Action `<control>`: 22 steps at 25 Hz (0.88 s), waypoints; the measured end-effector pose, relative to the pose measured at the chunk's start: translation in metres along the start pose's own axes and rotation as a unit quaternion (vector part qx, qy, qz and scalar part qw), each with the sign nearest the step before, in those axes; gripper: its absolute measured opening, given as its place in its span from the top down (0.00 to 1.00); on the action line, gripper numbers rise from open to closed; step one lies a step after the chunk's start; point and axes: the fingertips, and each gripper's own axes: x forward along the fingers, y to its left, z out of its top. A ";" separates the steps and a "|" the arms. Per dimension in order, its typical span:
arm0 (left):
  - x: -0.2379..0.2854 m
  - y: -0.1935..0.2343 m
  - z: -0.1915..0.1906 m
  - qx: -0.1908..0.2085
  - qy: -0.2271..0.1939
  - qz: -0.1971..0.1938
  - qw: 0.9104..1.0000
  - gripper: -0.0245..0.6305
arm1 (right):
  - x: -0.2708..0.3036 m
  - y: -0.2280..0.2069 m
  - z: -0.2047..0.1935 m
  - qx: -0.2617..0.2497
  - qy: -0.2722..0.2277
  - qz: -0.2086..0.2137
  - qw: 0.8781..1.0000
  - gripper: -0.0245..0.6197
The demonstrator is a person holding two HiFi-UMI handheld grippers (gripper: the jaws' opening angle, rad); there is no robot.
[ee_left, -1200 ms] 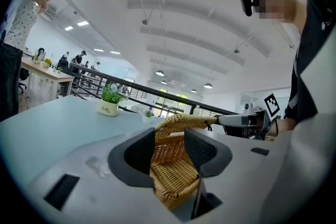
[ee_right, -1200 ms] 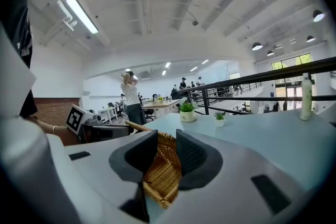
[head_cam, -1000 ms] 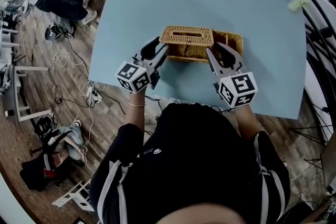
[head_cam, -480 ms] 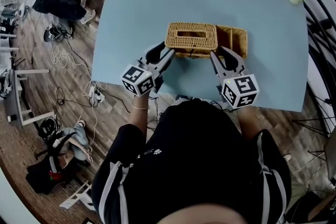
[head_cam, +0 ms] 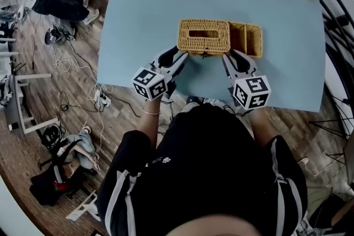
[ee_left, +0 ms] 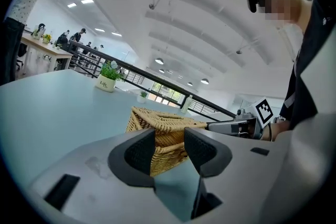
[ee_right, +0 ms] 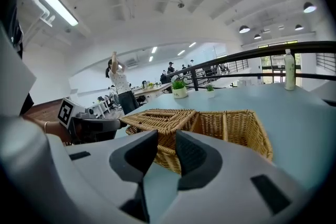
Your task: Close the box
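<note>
Fingers (ee_left: 202, 150) apart near box (ee_left: 157, 120); pot (ee_left: 106, 84) reads "Life".

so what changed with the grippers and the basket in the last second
Very little. The left gripper and right gripper have eased back slightly toward the person. They now sit just off the near side of the wicker box, with jaws open and holding nothing. Nothing was taken or let go. The lid still covers only the left part.
</note>
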 end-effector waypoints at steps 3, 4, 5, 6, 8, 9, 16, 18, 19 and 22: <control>-0.001 0.003 -0.005 -0.003 0.003 0.003 1.000 0.73 | 0.002 -0.001 -0.005 0.003 0.007 -0.004 1.000 0.80; -0.002 0.004 -0.007 -0.003 0.005 0.004 1.000 0.73 | 0.003 -0.001 -0.007 0.004 0.009 -0.005 1.000 0.80; -0.002 0.005 -0.008 -0.005 0.005 0.006 1.000 0.73 | 0.003 -0.002 -0.008 0.004 0.012 -0.007 1.000 0.80; -0.002 0.005 -0.009 -0.006 0.006 0.006 1.000 0.73 | 0.003 -0.003 -0.010 0.004 0.014 -0.009 1.000 0.80; -0.002 0.005 -0.011 -0.006 0.009 0.007 1.000 0.73 | 0.003 -0.004 -0.012 0.006 0.017 -0.013 1.000 0.80; -0.003 0.005 -0.012 -0.007 0.011 0.007 1.000 0.73 | 0.003 -0.004 -0.013 0.008 0.018 -0.015 1.000 0.80; -0.003 0.002 -0.019 -0.008 0.023 0.004 1.000 0.73 | 0.004 -0.005 -0.017 0.021 0.020 -0.021 0.999 0.80; -0.004 0.001 -0.020 -0.008 0.025 0.004 1.000 0.73 | 0.002 -0.006 -0.018 0.024 0.020 -0.026 0.999 0.80; -0.005 0.000 -0.019 -0.008 0.024 0.004 1.000 0.73 | 0.001 -0.007 -0.019 0.026 0.020 -0.028 0.999 0.80; -0.008 -0.002 -0.014 -0.003 0.018 0.003 1.000 0.73 | -0.003 -0.005 -0.016 0.030 0.014 -0.032 0.999 0.81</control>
